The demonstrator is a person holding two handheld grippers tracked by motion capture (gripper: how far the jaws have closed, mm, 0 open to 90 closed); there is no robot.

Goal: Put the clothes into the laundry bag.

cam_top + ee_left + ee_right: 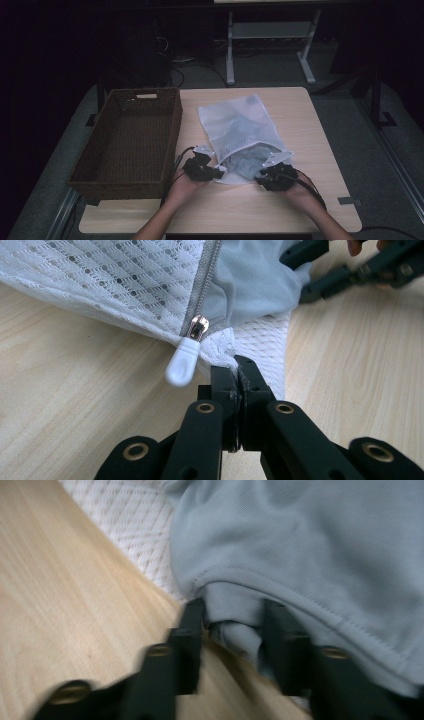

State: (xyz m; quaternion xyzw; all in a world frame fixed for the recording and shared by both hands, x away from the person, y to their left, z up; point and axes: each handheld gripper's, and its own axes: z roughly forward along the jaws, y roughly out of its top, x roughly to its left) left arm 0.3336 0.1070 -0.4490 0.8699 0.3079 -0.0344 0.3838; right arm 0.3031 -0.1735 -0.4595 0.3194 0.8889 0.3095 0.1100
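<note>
The mesh bag [240, 132] lies on the tabletop [320, 150] right of the basket [130, 140]. Left tool [236, 371] is clenched on its corner; right tool [232, 622] straddles the soft, light garment [310, 545] hem, not yet pinching. Grab that hem.

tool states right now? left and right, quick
Left tool: shut on the corner of the white mesh zip bag.
Right tool: jaws apart, a fold of the grey fabric garment between them; grip cannot be told.
</note>
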